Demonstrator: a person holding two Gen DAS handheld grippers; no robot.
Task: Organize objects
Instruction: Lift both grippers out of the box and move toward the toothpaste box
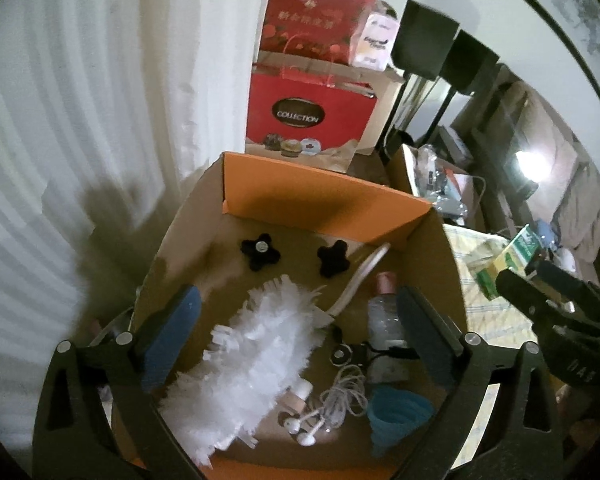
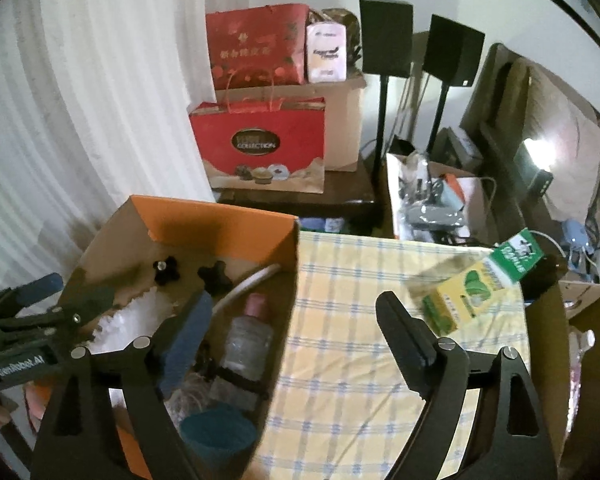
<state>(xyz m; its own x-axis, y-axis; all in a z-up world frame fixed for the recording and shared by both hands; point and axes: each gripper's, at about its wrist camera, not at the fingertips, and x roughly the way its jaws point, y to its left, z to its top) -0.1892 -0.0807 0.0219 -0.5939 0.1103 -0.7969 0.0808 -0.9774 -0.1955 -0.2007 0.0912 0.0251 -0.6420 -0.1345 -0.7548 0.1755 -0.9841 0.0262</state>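
With both grippers, left and right, released and empty above the box, I judge the carton on the desk comes next.

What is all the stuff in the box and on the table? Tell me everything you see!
cardboard box: one, brown with orange flaps, left of the cloth
duster: one, white and fluffy, in the box
star knobs: two, black, at the box's far end
bottle: one, clear with pink cap, by the box's right wall
earphones: one tangle, white, near end of box
cup: one, blue, near right corner of box
checked cloth: one, yellow and blue, right of the box
carton: one, green and yellow, on the cloth
gift bags: two, red, behind the box
left gripper: open, over the box
right gripper: open, nothing held
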